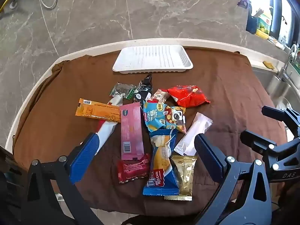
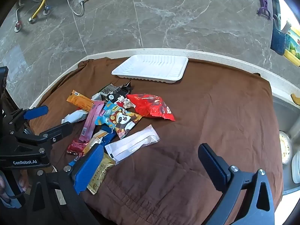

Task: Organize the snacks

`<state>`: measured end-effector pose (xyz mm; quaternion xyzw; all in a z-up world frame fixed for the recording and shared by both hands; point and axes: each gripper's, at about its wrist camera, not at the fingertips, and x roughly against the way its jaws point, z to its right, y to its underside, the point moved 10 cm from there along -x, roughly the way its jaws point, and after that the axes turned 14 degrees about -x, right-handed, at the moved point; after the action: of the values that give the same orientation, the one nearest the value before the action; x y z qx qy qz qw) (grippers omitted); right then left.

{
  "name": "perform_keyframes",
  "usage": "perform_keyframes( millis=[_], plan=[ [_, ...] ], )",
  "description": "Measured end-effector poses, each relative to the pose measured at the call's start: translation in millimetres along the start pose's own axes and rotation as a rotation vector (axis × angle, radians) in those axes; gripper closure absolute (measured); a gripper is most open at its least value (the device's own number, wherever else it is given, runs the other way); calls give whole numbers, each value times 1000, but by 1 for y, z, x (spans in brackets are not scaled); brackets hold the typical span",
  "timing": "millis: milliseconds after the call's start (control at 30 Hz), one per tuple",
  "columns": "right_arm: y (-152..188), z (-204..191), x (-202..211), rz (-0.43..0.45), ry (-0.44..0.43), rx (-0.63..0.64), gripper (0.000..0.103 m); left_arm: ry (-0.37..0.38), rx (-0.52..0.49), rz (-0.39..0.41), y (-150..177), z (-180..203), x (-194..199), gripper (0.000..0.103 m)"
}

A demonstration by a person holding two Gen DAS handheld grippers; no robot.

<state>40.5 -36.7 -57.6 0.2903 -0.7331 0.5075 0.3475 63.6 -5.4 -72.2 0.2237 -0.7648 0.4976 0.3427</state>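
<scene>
Several wrapped snacks lie in a loose pile on a brown cloth (image 1: 234, 97). Among them are a red bag (image 1: 187, 95) (image 2: 151, 106), an orange bar (image 1: 97, 110), a pink bar (image 1: 131, 131), a blue roll-cake pack (image 1: 162, 161), a panda pack (image 1: 165, 118) (image 2: 118, 120), a white pack (image 1: 193, 135) (image 2: 131, 143) and a gold pack (image 1: 184, 176). An empty white tray (image 1: 152, 59) (image 2: 151, 68) sits beyond the pile. My left gripper (image 1: 144, 142) is open above the near side of the pile. My right gripper (image 2: 150, 151) is open over bare cloth, right of the pile.
The table's white rim (image 1: 168, 41) curves around the cloth, with marble floor beyond. A sink and faucet (image 1: 286, 69) lie to the right. The right gripper's body shows at the right of the left wrist view (image 1: 271, 146).
</scene>
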Motion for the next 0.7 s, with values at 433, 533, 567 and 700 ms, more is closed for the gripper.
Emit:
perform_keyframes(
  millis=[433,533,567,700],
  plan=[
    [-1,1,-2,-5,4,1,0,49,28,-16,5,0,-9,0],
    [-2,2,-1,-2,2,-2,0,50,26,-16,5,0,-9,0],
    [-2,2,-1,-3,2,-1,0,52,28,-16,5,0,-9,0],
    [-2,2,-2,-4,2,-2,0,48,25,-17,4,0,-9,0]
  ],
)
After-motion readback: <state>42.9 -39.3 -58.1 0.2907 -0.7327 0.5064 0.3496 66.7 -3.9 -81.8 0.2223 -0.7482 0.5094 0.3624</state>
